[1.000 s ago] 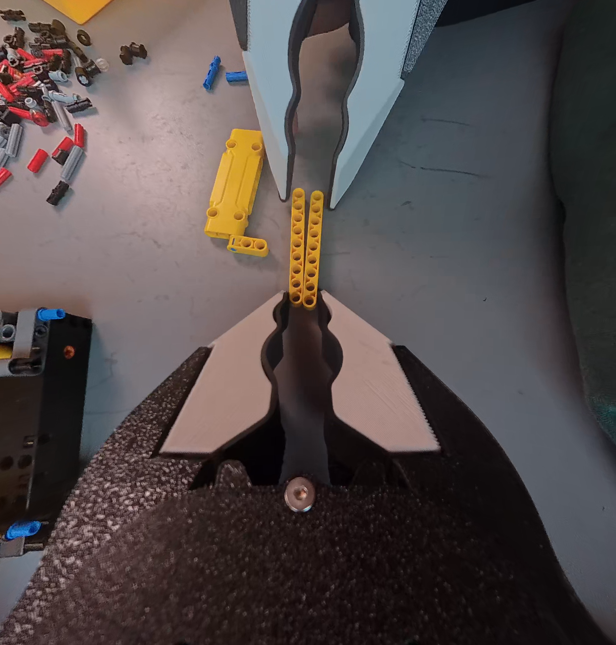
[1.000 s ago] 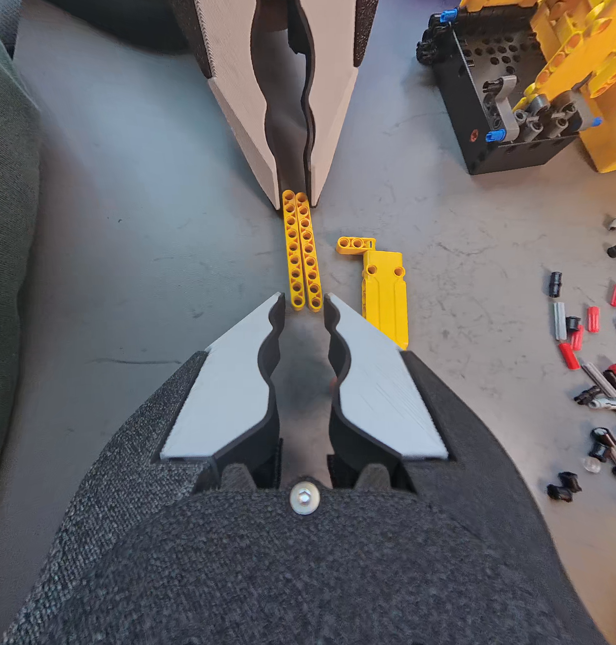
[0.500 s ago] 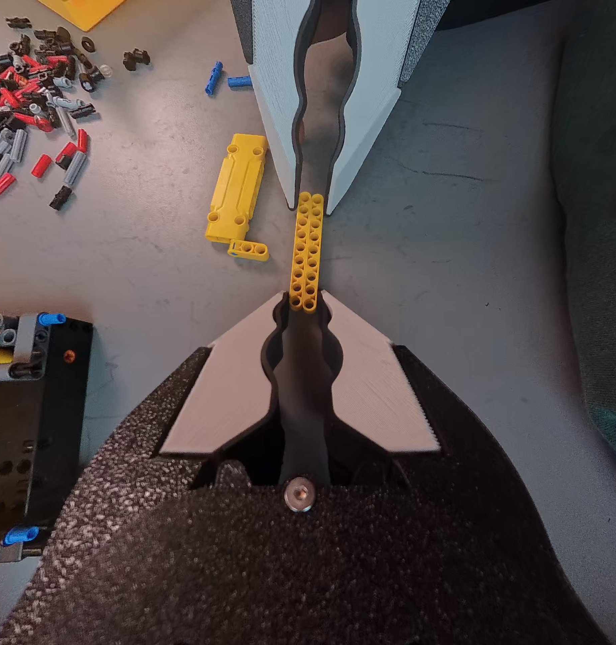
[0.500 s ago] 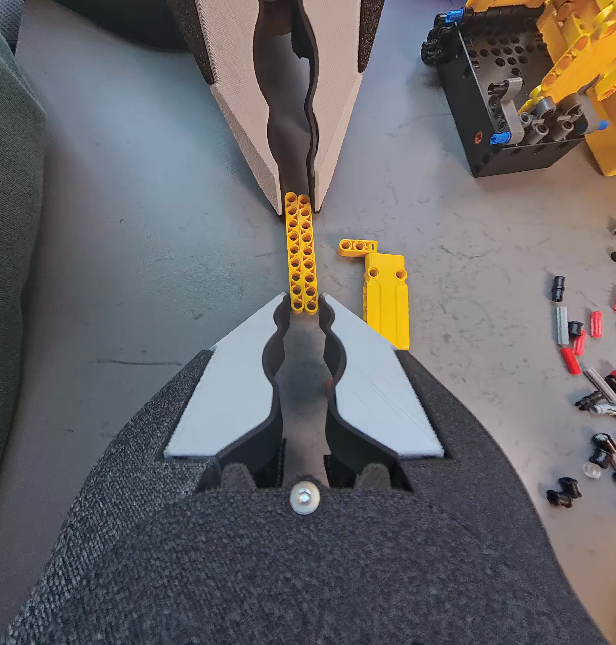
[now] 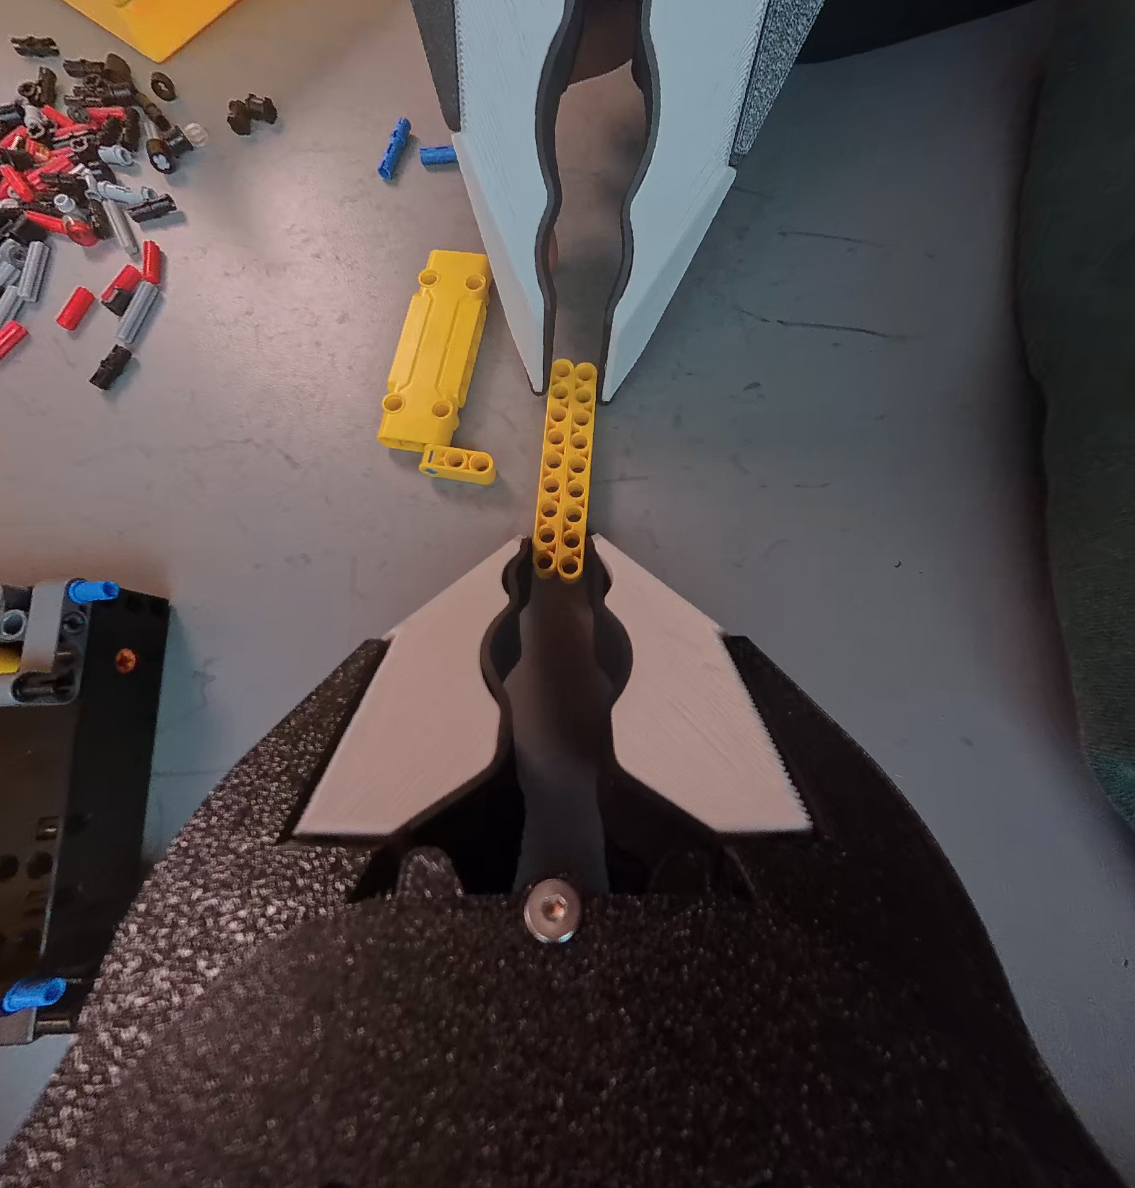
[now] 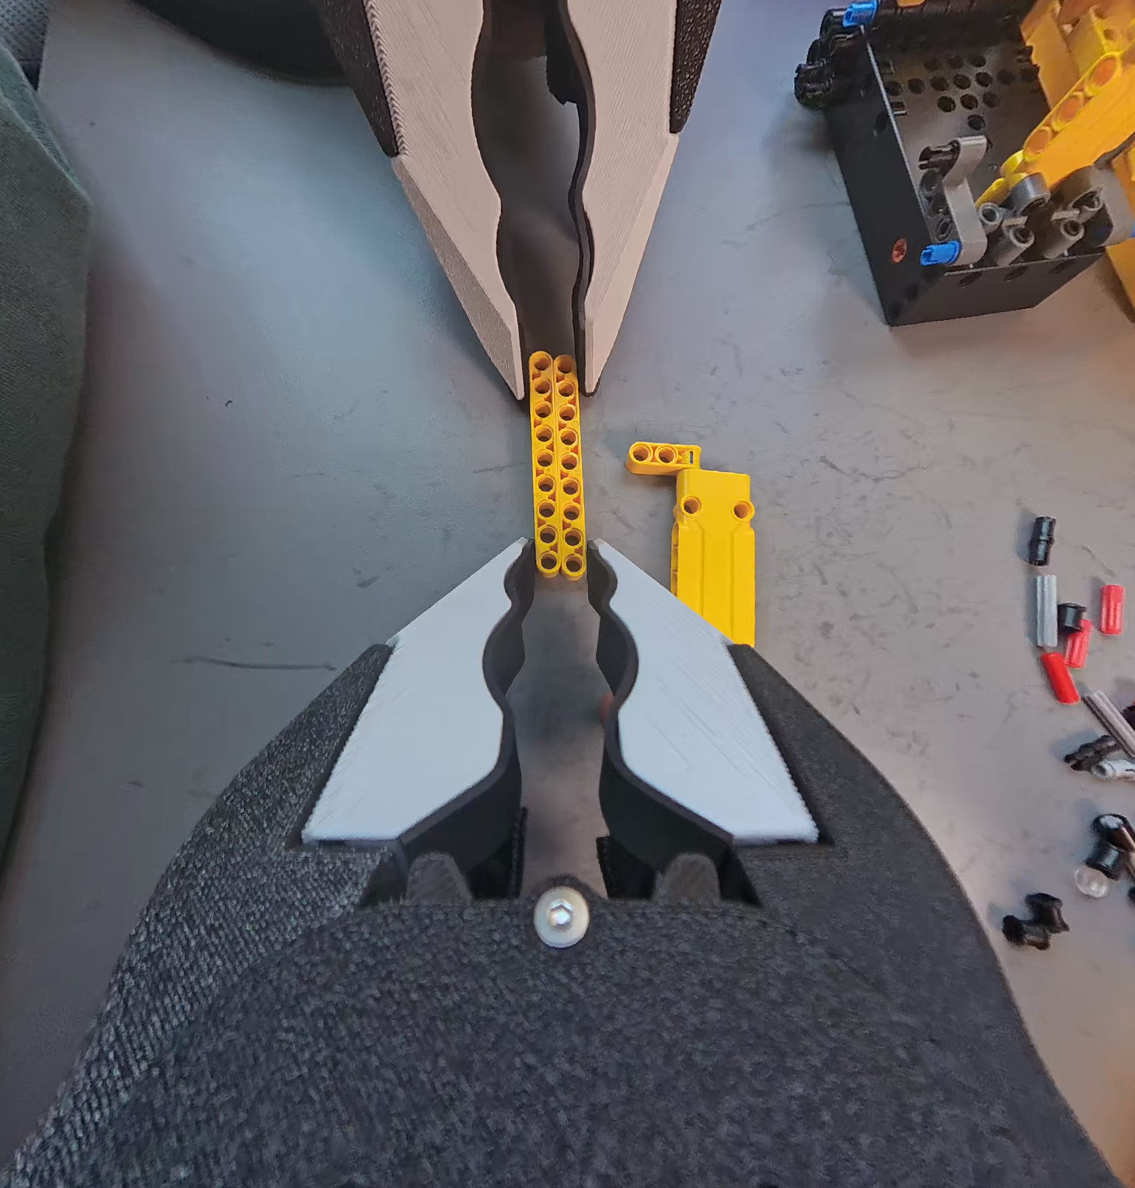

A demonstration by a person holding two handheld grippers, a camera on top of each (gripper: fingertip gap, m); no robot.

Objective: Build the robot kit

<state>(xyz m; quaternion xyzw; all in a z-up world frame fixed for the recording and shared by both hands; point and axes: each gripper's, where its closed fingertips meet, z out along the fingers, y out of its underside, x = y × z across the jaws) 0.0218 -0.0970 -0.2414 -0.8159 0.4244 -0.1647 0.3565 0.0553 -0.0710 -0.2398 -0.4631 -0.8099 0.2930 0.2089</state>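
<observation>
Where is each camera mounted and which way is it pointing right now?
Left wrist view: on the left gripper, facing the right gripper across the grey table.
Right wrist view: on the right gripper, facing the left gripper.
Shared: the paired yellow beams pinched at opposite ends, the yellow panel.

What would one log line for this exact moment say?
left gripper: shut on pair of long yellow holed plastic beams | right gripper: shut on opposite end | beams: side by side over grey table
</observation>
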